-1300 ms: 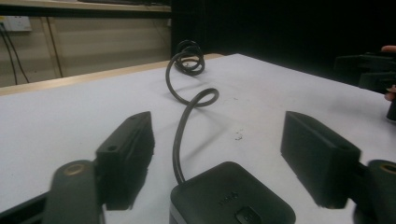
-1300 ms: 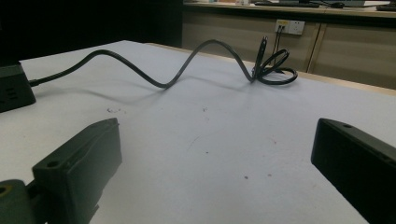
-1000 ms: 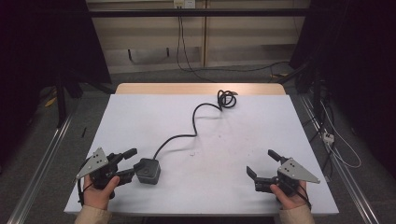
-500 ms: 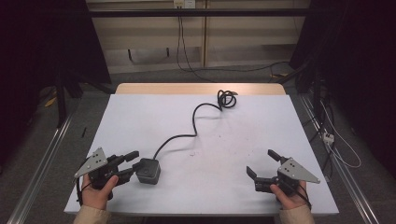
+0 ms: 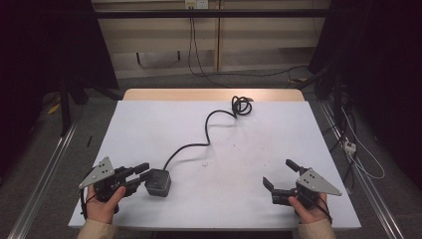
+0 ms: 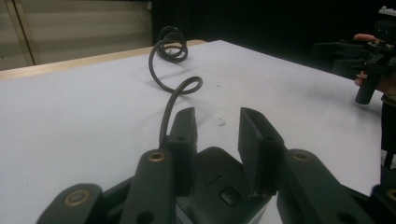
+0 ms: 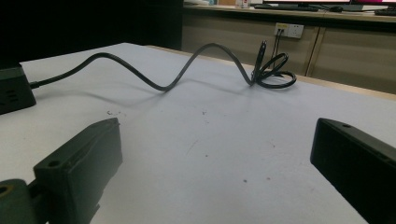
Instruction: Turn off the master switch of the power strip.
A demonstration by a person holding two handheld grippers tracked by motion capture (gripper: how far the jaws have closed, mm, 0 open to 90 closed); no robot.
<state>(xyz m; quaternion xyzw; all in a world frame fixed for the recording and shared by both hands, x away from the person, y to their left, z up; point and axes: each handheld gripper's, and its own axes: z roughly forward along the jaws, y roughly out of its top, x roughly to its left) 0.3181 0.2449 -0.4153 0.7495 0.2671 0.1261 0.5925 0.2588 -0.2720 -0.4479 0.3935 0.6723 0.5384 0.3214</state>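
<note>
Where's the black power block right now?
In the high view the power block sits near the table's front-left, between the left gripper's jaws, its cable running toward the far edge.

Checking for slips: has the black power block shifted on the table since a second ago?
No. The power block sits at the same spot against the table's near edge.

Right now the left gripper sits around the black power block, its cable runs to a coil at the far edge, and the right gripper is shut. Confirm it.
Wrong on one count: the right gripper is open, as the right gripper view shows. The left gripper does sit around the black power block, and its cable runs to the coil.
</note>
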